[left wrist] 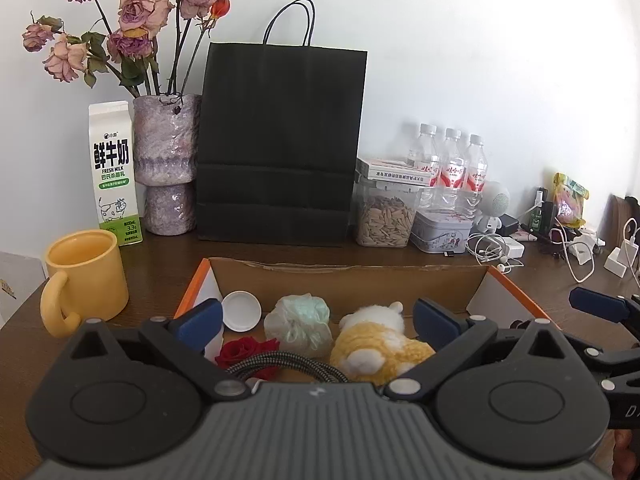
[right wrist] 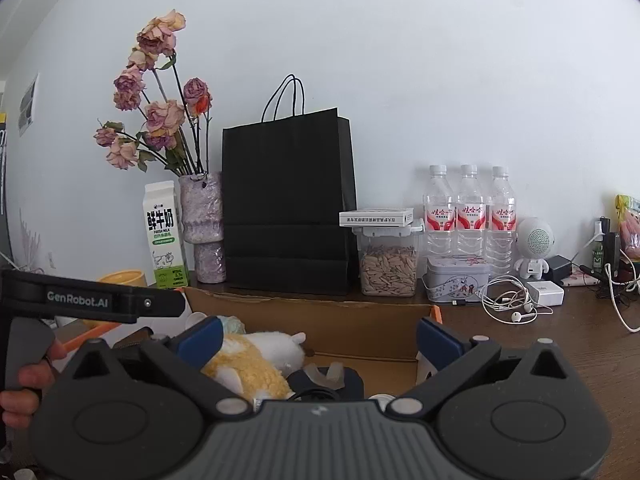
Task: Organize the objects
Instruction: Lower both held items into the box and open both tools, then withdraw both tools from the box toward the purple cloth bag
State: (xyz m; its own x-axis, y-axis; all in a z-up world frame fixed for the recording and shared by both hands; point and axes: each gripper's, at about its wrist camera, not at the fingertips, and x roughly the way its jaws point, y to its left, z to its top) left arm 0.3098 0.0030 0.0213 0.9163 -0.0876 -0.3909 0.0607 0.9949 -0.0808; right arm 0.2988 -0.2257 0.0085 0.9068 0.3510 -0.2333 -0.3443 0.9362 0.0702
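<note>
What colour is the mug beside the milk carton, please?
Yellow; the mug shows best in the left wrist view.

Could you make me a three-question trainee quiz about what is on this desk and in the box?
1. True or false: the yellow mug sits inside the cardboard box.
2. How many water bottles stand by the wall?
3. Which lies in the box: A milk carton, B plush toy, C black bag?

Key: 1 false, it stands outside, left of the box; 2 three; 3 B.
</note>
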